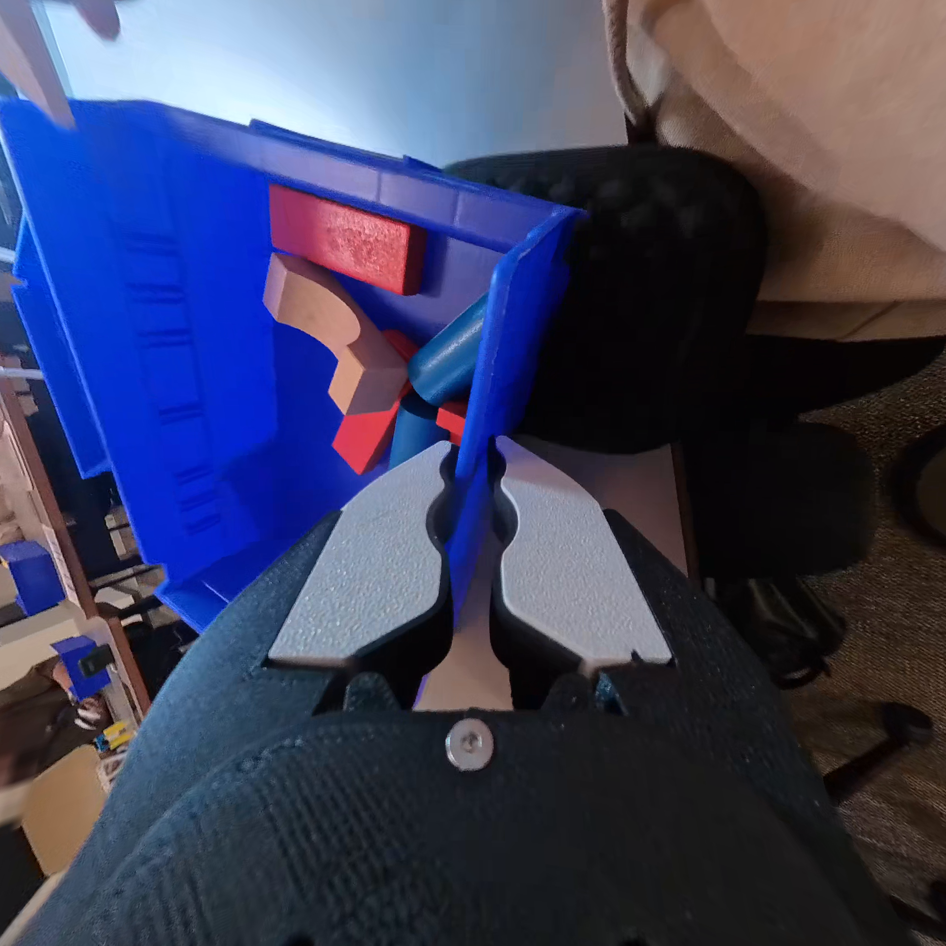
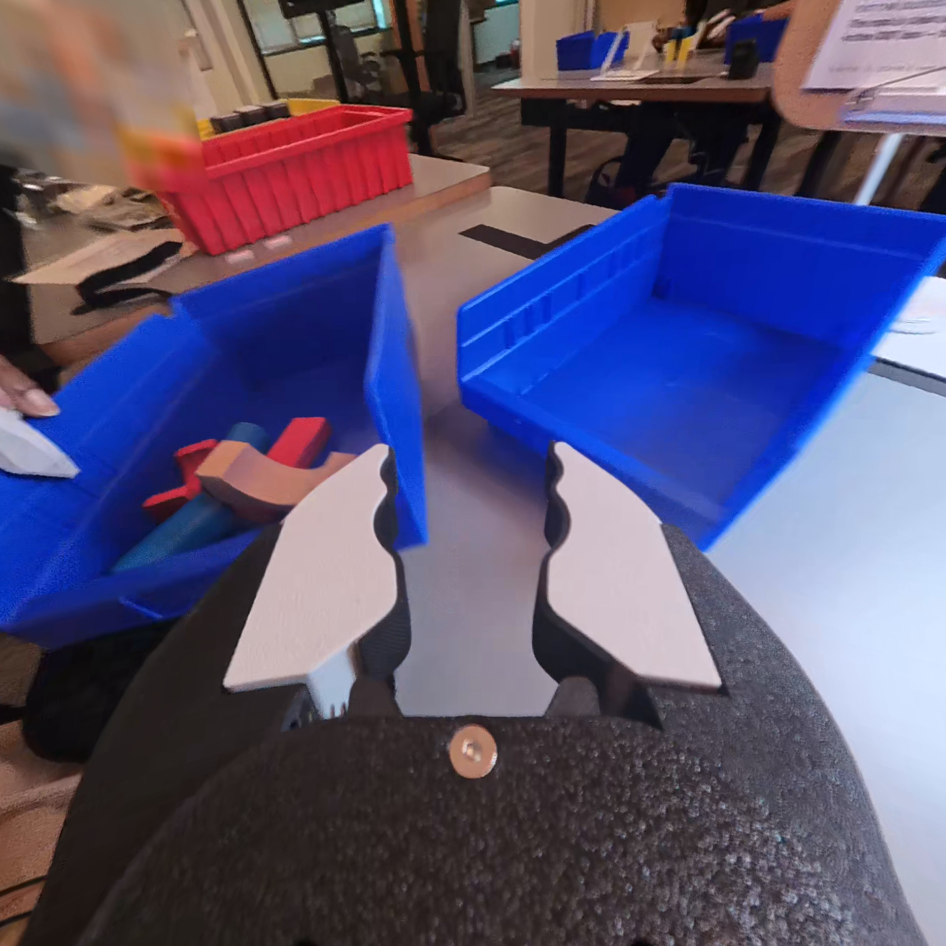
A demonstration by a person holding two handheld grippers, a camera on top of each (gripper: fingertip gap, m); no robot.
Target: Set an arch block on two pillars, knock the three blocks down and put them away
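Note:
My left gripper [image 1: 473,445] is shut on the front wall of a blue bin [image 1: 517,327] and holds the bin tilted off the table. Inside it lie a tan arch block [image 1: 327,327], a red flat block [image 1: 348,238], a blue cylinder [image 1: 450,353] and other red pieces [image 1: 366,435]. In the right wrist view the same bin [image 2: 394,358] sits at the left with the arch block [image 2: 266,481], red pieces [image 2: 302,440] and blue cylinder [image 2: 189,527] in it. My right gripper [image 2: 468,455] is open and empty over the table between the two bins.
A second blue bin [image 2: 665,368] stands empty at the right. A red crate [image 2: 307,169] is on a table behind. A black office chair [image 1: 665,307] and carpet lie beyond the table edge. A hand [image 2: 25,399] shows at the far left. Tip to tip, the grippers are about 25 centimetres apart.

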